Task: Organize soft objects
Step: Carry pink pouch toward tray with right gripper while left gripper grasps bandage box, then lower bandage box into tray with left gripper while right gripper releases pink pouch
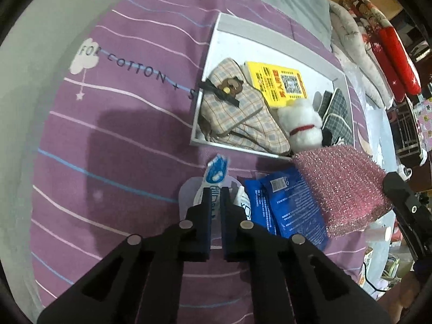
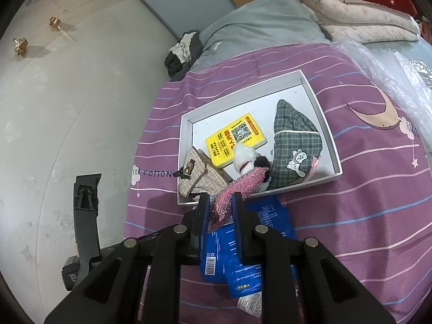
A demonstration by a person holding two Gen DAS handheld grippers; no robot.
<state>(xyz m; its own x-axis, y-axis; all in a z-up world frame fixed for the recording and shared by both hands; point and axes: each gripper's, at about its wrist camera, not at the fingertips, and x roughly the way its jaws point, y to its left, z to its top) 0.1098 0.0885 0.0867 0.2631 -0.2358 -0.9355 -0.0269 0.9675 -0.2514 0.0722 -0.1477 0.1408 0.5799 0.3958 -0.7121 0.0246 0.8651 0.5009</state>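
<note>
1. The right claw (image 2: 220,202) pinched a pink glittery sponge (image 2: 235,191) between its blue pads, holding it in the air just over the near edge of the white box (image 2: 324,124).
2. The left claw (image 1: 215,197) had its fingers nearly pressed together around a white-and-blue packet (image 1: 216,172) near the box's near wall; whether it truly gripped the packet could not be told.
3. Blue wipe packs (image 1: 283,202) lay on the purple striped bedspread (image 1: 108,148), just beside the box.
4. Inside the box sat beige plaid slippers (image 1: 237,110), a yellow pack (image 1: 280,83), a white plush toy (image 1: 302,124) and green plaid slippers (image 2: 294,145).
</note>
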